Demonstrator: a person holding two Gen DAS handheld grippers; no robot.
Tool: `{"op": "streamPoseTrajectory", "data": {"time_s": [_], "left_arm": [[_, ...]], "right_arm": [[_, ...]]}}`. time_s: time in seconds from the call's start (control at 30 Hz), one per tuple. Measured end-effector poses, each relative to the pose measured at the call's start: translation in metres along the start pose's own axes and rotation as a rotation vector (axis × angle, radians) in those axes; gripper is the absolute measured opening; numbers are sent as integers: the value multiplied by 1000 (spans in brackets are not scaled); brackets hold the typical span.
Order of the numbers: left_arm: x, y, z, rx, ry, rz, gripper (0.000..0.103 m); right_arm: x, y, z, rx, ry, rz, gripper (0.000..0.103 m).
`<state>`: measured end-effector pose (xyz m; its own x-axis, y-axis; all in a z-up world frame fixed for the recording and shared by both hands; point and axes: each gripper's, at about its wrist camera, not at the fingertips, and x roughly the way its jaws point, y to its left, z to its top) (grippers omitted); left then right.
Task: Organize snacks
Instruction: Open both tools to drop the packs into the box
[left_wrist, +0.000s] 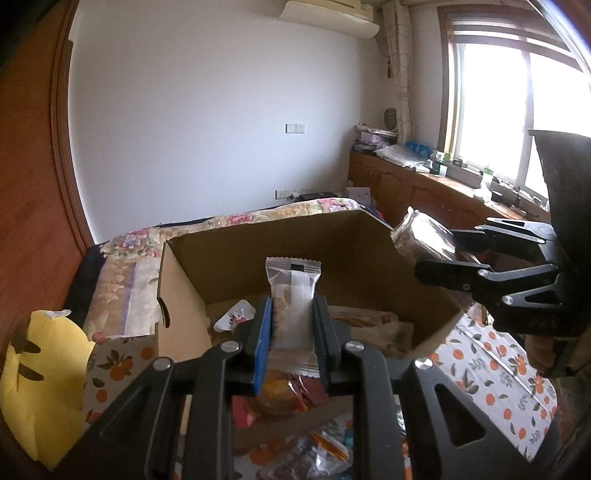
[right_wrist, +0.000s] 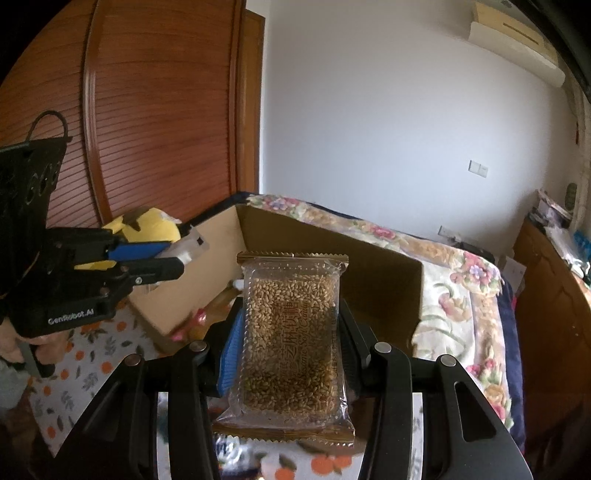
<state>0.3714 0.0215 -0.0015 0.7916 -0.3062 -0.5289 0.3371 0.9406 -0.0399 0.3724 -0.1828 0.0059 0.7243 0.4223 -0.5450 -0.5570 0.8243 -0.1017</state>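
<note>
My left gripper (left_wrist: 291, 310) is shut on a white wrapped snack bar (left_wrist: 293, 295) and holds it upright over the near edge of an open cardboard box (left_wrist: 295, 240). My right gripper (right_wrist: 291, 325) is shut on a clear packet of sesame candy (right_wrist: 291, 339), held above the box (right_wrist: 332, 266). The right gripper also shows in the left wrist view (left_wrist: 454, 254) at the box's right side, with the packet (left_wrist: 421, 236) in it. The left gripper shows in the right wrist view (right_wrist: 159, 258) at the box's left side. Several snacks (left_wrist: 369, 325) lie in the box.
The box stands on a cloth with an orange-fruit print (left_wrist: 498, 369). More wrapped snacks (left_wrist: 314, 450) lie on the cloth in front of the box. A yellow plush toy (left_wrist: 40, 387) sits to the left. A bed with a floral cover (right_wrist: 461, 295) is behind, and a wooden wardrobe (right_wrist: 147, 110) at left.
</note>
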Motion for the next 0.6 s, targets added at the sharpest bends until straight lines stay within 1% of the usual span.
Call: {"op": "streamPoseTrajectory", "data": {"time_s": [0.13, 0.37, 0.6], "left_arm": [[17, 9, 1, -11, 11, 0, 20], [36, 16, -4, -17, 41, 1, 20], [43, 14, -10, -8, 60, 0, 20]], "right_arm": [[21, -6, 4, 12, 4, 3, 46], [55, -10, 0, 27, 52, 5, 46], [68, -12, -6, 28, 88, 3, 46]]}}
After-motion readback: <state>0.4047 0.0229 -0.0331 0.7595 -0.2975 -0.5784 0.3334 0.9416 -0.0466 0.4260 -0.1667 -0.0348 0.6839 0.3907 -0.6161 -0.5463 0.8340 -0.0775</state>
